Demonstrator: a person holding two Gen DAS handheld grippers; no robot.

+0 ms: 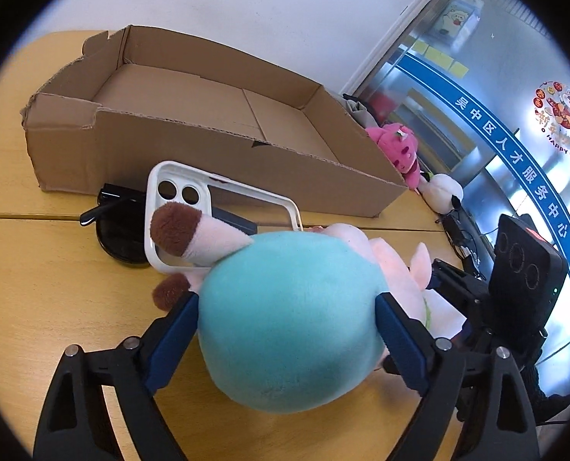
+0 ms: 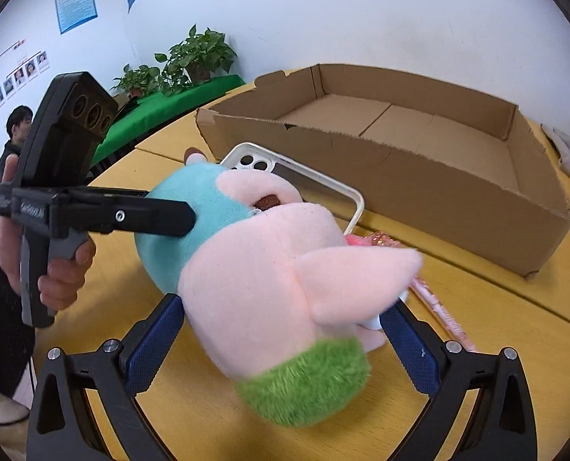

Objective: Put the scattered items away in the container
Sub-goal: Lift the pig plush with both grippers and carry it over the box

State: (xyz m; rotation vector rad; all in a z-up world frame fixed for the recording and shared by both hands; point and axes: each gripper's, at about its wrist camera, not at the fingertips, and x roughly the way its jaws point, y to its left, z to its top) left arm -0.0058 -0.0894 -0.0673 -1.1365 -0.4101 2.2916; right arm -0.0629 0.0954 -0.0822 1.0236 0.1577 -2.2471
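Observation:
A plush toy (image 1: 289, 326) with a teal body, a pink head (image 2: 254, 269) and a green end lies across the yellow table in front of the empty cardboard box (image 1: 208, 150). My left gripper (image 1: 287, 307) straddles the teal part, its blue pads pressing both sides; from the right wrist view one finger (image 2: 150, 215) dents the teal fabric. My right gripper (image 2: 281, 307) stands wide around the pink and green part, jaws apart, with the toy filling the gap. A white phone case (image 1: 223, 199), black sunglasses (image 1: 120, 230) and a pink pen (image 2: 438, 303) lie beside the toy.
The box's long front wall (image 2: 419, 188) stands just behind the loose items. A pink plush (image 1: 396, 146) and a white plush (image 1: 442, 192) sit past the box's right end. A hand (image 2: 62, 269) grips the left tool; a person (image 2: 16, 126) and potted plants (image 2: 193, 57) are far off.

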